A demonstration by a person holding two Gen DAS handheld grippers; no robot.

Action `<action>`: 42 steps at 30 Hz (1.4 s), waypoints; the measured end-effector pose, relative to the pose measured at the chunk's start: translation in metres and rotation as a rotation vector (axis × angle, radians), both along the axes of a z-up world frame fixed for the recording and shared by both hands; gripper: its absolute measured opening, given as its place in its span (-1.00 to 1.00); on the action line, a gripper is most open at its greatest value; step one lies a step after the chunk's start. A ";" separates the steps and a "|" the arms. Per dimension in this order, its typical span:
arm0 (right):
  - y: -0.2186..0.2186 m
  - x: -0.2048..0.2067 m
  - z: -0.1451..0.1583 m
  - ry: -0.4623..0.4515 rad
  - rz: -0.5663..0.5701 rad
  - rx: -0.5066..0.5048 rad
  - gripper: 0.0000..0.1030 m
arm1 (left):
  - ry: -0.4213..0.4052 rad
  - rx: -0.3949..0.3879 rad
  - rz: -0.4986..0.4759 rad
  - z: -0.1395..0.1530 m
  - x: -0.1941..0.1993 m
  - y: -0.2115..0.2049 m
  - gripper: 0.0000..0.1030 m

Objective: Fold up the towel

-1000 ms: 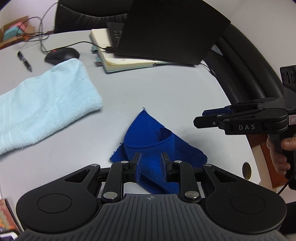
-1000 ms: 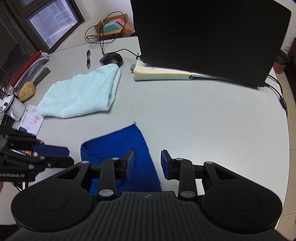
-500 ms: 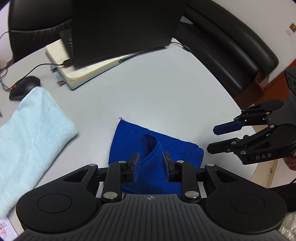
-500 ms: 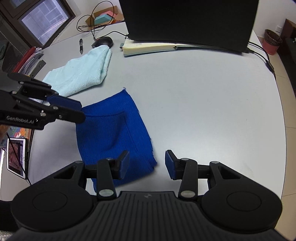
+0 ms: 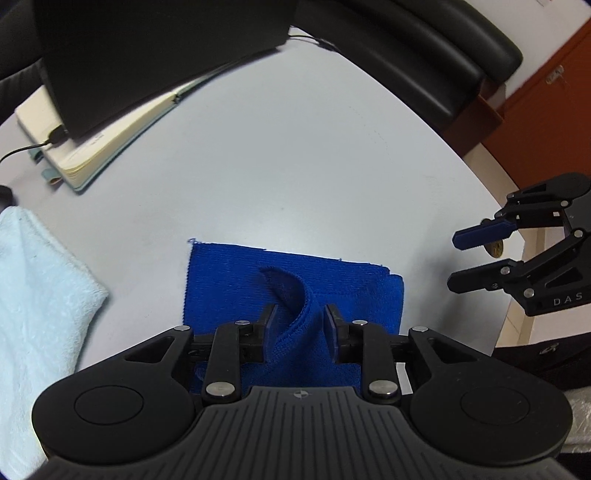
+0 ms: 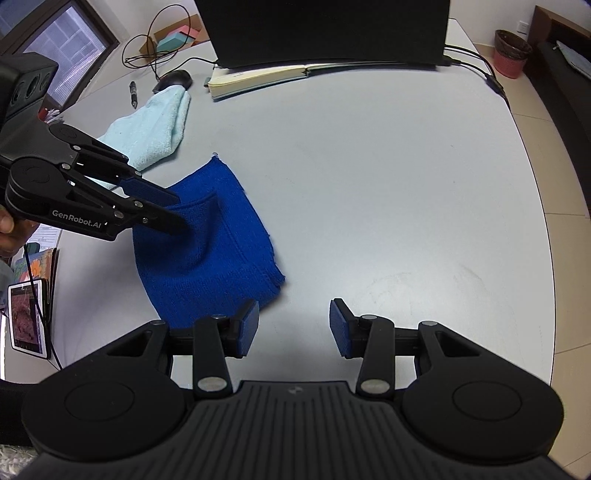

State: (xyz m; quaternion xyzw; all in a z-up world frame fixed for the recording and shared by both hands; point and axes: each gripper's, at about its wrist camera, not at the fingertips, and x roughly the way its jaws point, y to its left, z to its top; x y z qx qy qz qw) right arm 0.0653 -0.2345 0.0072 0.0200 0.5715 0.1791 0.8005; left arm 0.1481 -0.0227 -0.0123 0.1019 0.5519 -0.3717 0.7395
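Note:
A small dark blue towel [image 5: 229,273] lies folded on the grey table, also in the right wrist view [image 6: 221,251]. My left gripper [image 5: 300,325] is open, with a raised fold of the blue towel standing between its fingers; in the right wrist view [image 6: 173,214] its tips are at the towel's left part. My right gripper [image 6: 293,326] is open and empty, just right of the towel's near corner; in the left wrist view [image 5: 458,262] it hangs beyond the towel's right edge.
A light blue towel [image 6: 155,125] lies to the left, also in the left wrist view [image 5: 33,302]. A laptop [image 6: 325,29] stands on an open notebook [image 6: 258,77] at the back. A mouse [image 6: 173,79], a pen [image 6: 133,94] and cables lie far left. The table edge [image 6: 546,236] curves on the right.
The blue towel has been laid flatter and squarer on the table. My right gripper has pulled back off it to its right side. My left gripper stays over the raised fold.

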 end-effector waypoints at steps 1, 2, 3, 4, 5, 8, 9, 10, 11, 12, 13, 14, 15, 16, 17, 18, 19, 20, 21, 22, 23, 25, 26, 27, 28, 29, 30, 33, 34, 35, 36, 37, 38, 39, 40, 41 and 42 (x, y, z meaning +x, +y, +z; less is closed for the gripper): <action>-0.001 0.000 0.000 0.001 -0.007 -0.001 -0.15 | -0.002 -0.003 -0.011 -0.001 -0.001 0.000 -0.72; -0.002 -0.001 -0.001 0.003 -0.013 -0.002 -0.15 | -0.003 -0.006 -0.018 -0.001 -0.001 0.000 -0.81; -0.003 -0.001 -0.001 0.004 -0.019 -0.002 -0.15 | -0.004 -0.010 -0.019 -0.001 -0.002 0.000 -0.87; -0.004 -0.001 -0.002 0.006 -0.024 -0.002 -0.15 | -0.006 -0.016 -0.018 0.000 -0.002 0.001 -0.88; -0.005 -0.001 -0.002 0.007 -0.029 -0.002 -0.15 | -0.008 -0.021 -0.017 0.000 -0.003 0.002 -0.88; -0.007 -0.002 -0.003 0.011 -0.038 -0.001 -0.15 | -0.015 -0.036 -0.011 0.004 -0.005 0.005 -0.89; -0.007 -0.002 -0.003 0.012 -0.040 -0.001 -0.15 | -0.020 -0.044 -0.006 0.007 -0.005 0.006 -0.89; -0.008 -0.001 -0.003 0.013 -0.041 0.000 -0.15 | -0.025 -0.053 0.000 0.011 -0.006 0.008 -0.89; -0.008 -0.001 -0.003 0.014 -0.042 0.001 -0.15 | -0.031 -0.062 0.007 0.014 -0.007 0.010 -0.89; -0.008 0.000 -0.003 0.014 -0.041 0.002 -0.15 | -0.039 -0.073 0.015 0.018 -0.008 0.013 -0.89; -0.008 0.000 -0.004 0.014 -0.040 0.002 -0.15 | -0.049 -0.086 0.025 0.023 -0.008 0.017 -0.89; -0.008 0.000 -0.004 0.014 -0.039 0.002 -0.15 | -0.056 -0.095 0.035 0.027 -0.007 0.020 -0.89; -0.008 0.001 -0.004 0.014 -0.038 0.003 -0.15 | -0.060 -0.102 0.046 0.030 -0.006 0.024 -0.89; -0.008 0.001 -0.004 0.014 -0.036 0.003 -0.15 | -0.064 -0.104 0.060 0.031 -0.005 0.027 -0.89; -0.007 0.001 -0.004 0.014 -0.034 0.003 -0.15 | -0.069 -0.103 0.077 0.033 -0.003 0.030 -0.89; -0.007 0.002 -0.004 0.014 -0.033 0.004 -0.15 | -0.071 -0.094 0.097 0.032 -0.001 0.034 -0.89; -0.007 0.002 -0.004 0.015 -0.030 0.004 -0.15 | -0.072 -0.080 0.120 0.029 0.002 0.038 -0.89; -0.006 0.002 -0.004 0.016 -0.027 0.004 -0.15 | -0.073 -0.067 0.143 0.027 0.004 0.043 -0.89; -0.006 0.003 -0.004 0.016 -0.025 0.003 -0.15 | -0.072 -0.058 0.160 0.026 0.006 0.045 -0.89; -0.006 0.003 -0.003 0.016 -0.023 0.003 -0.15 | -0.071 -0.051 0.173 0.024 0.008 0.048 -0.88; -0.006 0.003 -0.003 0.016 -0.022 0.004 -0.15 | -0.069 -0.045 0.190 0.022 0.010 0.050 -0.88; -0.006 0.003 -0.004 0.019 -0.021 0.003 -0.15 | -0.066 -0.033 0.213 0.017 0.013 0.053 -0.88; -0.006 0.003 -0.004 0.020 -0.021 0.003 -0.15 | -0.064 -0.024 0.223 0.014 0.014 0.054 -0.86; -0.007 0.004 -0.004 0.022 -0.020 0.004 -0.15 | -0.062 -0.016 0.235 0.010 0.015 0.055 -0.86; -0.006 0.003 -0.004 0.023 -0.019 0.003 -0.15 | -0.058 -0.006 0.248 0.006 0.016 0.056 -0.86; -0.006 0.003 -0.005 0.024 -0.018 0.002 -0.15 | -0.051 0.004 0.257 0.001 0.017 0.057 -0.86; -0.006 0.003 -0.005 0.024 -0.017 0.002 -0.15 | -0.048 0.011 0.262 -0.001 0.017 0.058 -0.85; -0.006 0.004 -0.005 0.025 -0.014 0.001 -0.15 | -0.054 0.033 0.276 -0.008 0.017 0.058 -0.60; -0.007 0.004 -0.005 0.025 -0.014 0.001 -0.15 | -0.058 0.040 0.286 -0.009 0.017 0.059 -0.52; -0.007 0.004 -0.005 0.025 -0.012 0.002 -0.15 | -0.062 0.048 0.296 -0.010 0.017 0.059 -0.40; -0.006 0.004 -0.005 0.025 -0.010 0.002 -0.15 | -0.066 0.048 0.305 -0.009 0.016 0.061 -0.30; -0.006 0.004 -0.005 0.025 -0.007 0.002 -0.15 | -0.070 0.044 0.315 -0.007 0.016 0.062 -0.27; -0.006 0.005 -0.005 0.024 -0.003 0.003 -0.15 | -0.071 0.038 0.322 -0.006 0.015 0.064 -0.25; -0.005 0.006 -0.005 0.023 0.002 0.005 -0.15 | -0.072 0.032 0.328 -0.004 0.014 0.065 -0.22; -0.004 0.006 -0.005 0.021 0.007 0.007 -0.15 | -0.075 0.025 0.337 0.000 0.013 0.066 -0.21; -0.003 0.007 -0.004 0.020 0.012 0.010 -0.15 | -0.078 0.016 0.344 0.004 0.010 0.067 -0.20; -0.001 0.007 -0.004 0.017 0.019 0.013 -0.15 | -0.080 0.007 0.348 0.007 0.008 0.068 -0.18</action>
